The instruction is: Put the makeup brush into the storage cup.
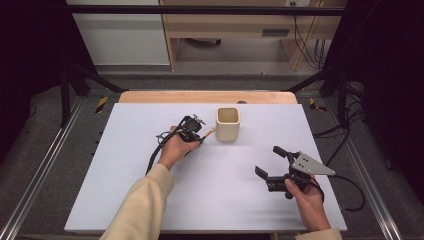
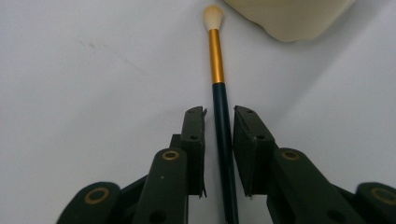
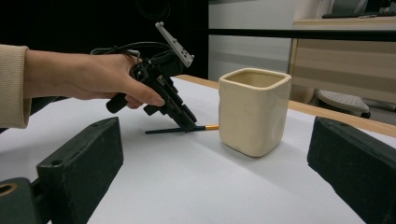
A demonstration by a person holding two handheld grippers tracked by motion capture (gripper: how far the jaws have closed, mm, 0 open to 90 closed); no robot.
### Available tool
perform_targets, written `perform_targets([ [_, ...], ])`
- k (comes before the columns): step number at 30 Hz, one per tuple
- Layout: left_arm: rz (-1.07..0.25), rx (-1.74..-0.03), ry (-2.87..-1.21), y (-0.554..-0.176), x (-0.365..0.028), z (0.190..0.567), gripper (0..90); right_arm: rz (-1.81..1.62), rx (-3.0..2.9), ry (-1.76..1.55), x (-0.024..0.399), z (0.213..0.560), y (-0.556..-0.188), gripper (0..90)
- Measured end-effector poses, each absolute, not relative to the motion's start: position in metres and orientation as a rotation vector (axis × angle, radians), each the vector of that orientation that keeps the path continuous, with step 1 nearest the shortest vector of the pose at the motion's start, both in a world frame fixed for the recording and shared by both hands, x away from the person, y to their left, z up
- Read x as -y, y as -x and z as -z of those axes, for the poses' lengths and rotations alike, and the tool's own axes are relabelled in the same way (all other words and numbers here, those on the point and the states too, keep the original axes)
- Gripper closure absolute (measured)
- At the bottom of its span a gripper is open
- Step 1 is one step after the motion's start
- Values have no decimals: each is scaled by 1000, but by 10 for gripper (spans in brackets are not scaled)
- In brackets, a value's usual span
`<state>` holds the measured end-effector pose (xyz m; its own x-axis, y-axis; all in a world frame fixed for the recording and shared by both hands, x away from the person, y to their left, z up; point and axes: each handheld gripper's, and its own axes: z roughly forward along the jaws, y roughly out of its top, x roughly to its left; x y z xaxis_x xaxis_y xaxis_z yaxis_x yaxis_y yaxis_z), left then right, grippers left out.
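Nearest me, the right gripper [image 1: 272, 162] hovers wide open, holding nothing. Farther off, the left gripper [image 2: 218, 128] straddles a slim dark-handled, gold-ferruled brush [image 2: 219, 112] lying on the white tabletop [image 1: 150, 200], its 2 jaws narrowly parted, not yet clamped. It should close squarely on the handle before lifting toward the cream square ceramic cup [image 1: 228, 124] just beyond.

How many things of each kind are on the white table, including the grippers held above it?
Cream square cup: 1
Brush with dark handle, gold ferrule and pale tip: 1
Black two-jaw grippers: 2, the left gripper and the right gripper
Total: 4
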<state>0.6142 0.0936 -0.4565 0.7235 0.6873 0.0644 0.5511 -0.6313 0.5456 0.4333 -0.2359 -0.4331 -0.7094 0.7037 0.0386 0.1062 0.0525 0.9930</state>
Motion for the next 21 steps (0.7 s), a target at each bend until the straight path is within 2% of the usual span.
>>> perform_targets([
  [12,-361,-931,-2436,-613,-90,458,822,-1701,-1873,-813,236,433,-433,38],
  [21,-361,-909,-2447,-611,-94,456,829,-1700,-1871,-812,236,433,-434,38],
])
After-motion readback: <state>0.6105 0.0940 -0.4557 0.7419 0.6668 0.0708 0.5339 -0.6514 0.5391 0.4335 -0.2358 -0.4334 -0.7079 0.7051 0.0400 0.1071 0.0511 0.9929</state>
